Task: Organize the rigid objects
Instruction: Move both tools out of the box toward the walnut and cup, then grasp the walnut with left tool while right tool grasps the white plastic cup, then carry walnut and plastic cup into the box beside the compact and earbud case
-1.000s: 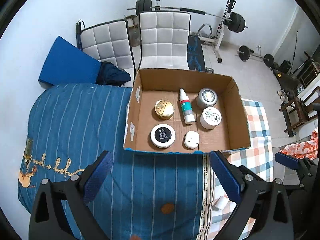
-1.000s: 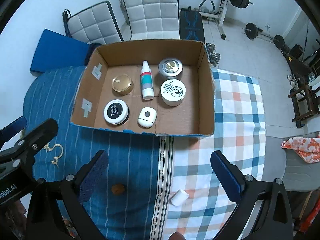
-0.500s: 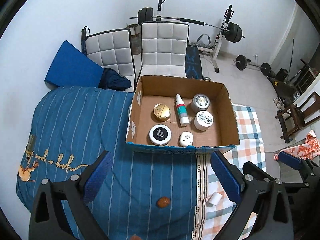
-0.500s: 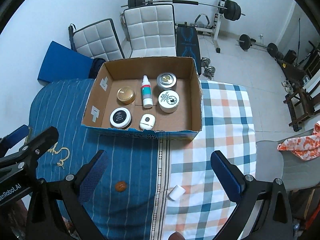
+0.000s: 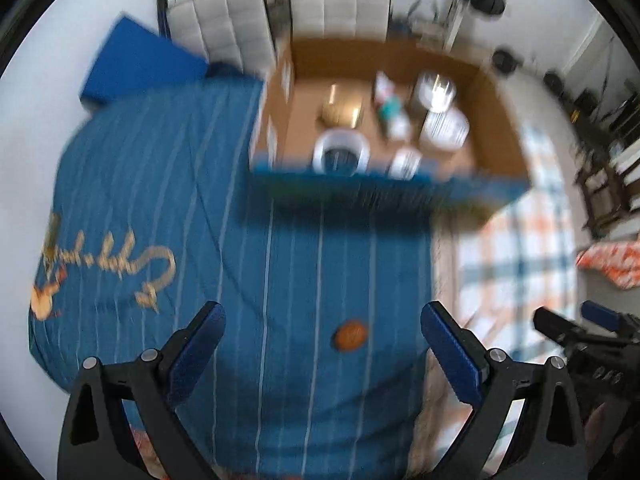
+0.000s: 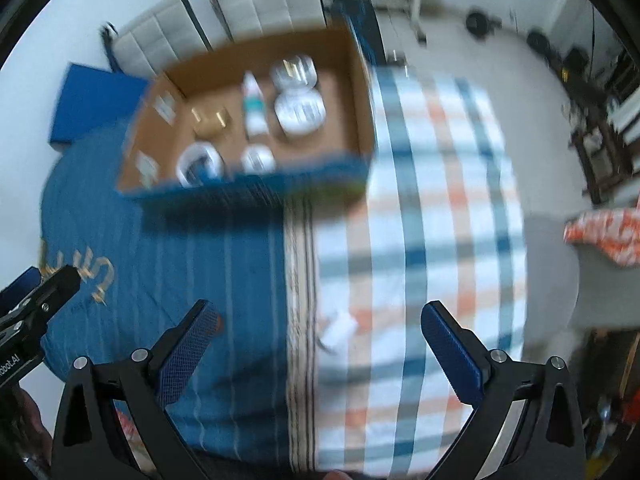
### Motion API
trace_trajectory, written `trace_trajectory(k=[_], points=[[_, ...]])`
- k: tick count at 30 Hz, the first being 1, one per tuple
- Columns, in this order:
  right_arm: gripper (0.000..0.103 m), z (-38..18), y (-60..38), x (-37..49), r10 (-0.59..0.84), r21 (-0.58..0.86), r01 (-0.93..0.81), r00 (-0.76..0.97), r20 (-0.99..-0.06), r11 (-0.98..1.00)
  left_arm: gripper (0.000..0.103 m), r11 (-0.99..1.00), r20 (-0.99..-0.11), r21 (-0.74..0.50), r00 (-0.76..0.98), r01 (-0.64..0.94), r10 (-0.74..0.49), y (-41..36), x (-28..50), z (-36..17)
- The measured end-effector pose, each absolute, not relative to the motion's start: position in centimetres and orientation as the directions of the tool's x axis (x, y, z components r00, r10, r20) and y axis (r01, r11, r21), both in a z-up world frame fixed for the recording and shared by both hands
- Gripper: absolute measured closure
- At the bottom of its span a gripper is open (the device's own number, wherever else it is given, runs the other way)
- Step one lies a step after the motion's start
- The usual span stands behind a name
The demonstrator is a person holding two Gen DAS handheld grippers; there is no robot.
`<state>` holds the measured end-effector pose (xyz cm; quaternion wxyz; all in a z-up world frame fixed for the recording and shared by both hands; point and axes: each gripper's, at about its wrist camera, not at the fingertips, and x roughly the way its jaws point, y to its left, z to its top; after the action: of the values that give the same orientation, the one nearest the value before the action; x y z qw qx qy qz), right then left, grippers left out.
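Below, the left gripper (image 5: 322, 336) is held wide apart over a small orange disc (image 5: 351, 335) on the blue striped cloth (image 5: 180, 200). Likewise the right gripper (image 6: 316, 330) is spread around a small white cylinder (image 6: 339, 330) on the checked cloth (image 6: 432, 216). Farther off, blurred jars are seen inside the cardboard box (image 6: 362, 92).

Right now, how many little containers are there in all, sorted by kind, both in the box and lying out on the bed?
Round jars in the cardboard box: 4 (gold-lidded, silver-lidded, white-lidded, black-topped)
Spray bottle: 1
Small white case in the box: 1
Small white piece on the plaid cloth: 1
Small orange disc on the blue cover: 1
Total: 8
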<state>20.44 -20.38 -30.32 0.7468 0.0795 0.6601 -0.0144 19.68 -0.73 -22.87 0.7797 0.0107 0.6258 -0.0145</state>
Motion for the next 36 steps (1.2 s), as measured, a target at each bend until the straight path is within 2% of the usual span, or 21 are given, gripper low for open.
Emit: trace_trajectory(k=[4,6,8,13,15,17,19,23,29,36], points=[[0.000,-37.5,-21.7,18.9,0.097,0.090,0.178,-0.030,-0.995,0.980,0.004,0.999,-0.999,-0.021,0.040,0.030,-0.023,-0.9,18.4,-30.3],[0.000,-40.7,-22.4,18.3,0.118,0.097,0.218,-0.090,-0.989,0.971,0.012,0.999,-0.998,-0.050,-0.035,0.022,-0.049,-1.2,18.0,-33.4],[0.001,-43.1,-22.9,17.9,0.146,0.109,0.267,-0.121,-0.982,0.958,0.025,0.998,-0.996,-0.053,-0.070,0.024,-0.051,-1.6,17.7,-35.4],[0.031,-46.9,-23.6,17.7,0.239,0.171,0.361,-0.154,-0.959,0.917,0.031,0.996,-0.993,-0.044,-0.112,0.072,-0.036,-3.4,17.9,-38.7],[0.033,-47.9,-23.5,17.8,0.259,0.183,0.378,-0.159,-0.953,0.907,0.039,0.994,-0.990,-0.047,-0.137,0.099,-0.034,-4.3,18.0,-40.0],[0.043,-48.7,-23.2,17.9,0.264,0.184,0.382,-0.168,-0.950,0.905,0.058,0.993,-0.985,-0.055,-0.168,0.107,-0.037,-5.0,18.0,-41.3],[0.064,-49.5,-22.7,17.9,0.260,0.174,0.377,-0.191,-0.946,0.910,0.068,0.993,-0.981,-0.054,-0.192,0.105,-0.033,-5.2,17.9,-42.4],[0.066,-49.7,-21.6,17.5,0.211,0.133,0.340,-0.203,-0.956,0.931,0.070,0.993,-0.983,-0.033,-0.183,0.113,-0.012,-5.3,17.4,-42.6],[0.068,-48.5,-20.0,16.8,0.177,0.121,0.263,-0.197,-0.964,0.957,0.070,0.995,-0.981,-0.097,-0.172,0.029,-0.091,-3.8,16.5,-40.9],[0.069,-43.3,-18.3,15.4,0.195,0.172,0.183,-0.118,-0.974,0.968,0.070,0.984,-0.983,-0.176,-0.059,0.004,-0.176,-3.0,15.3,-34.0]])
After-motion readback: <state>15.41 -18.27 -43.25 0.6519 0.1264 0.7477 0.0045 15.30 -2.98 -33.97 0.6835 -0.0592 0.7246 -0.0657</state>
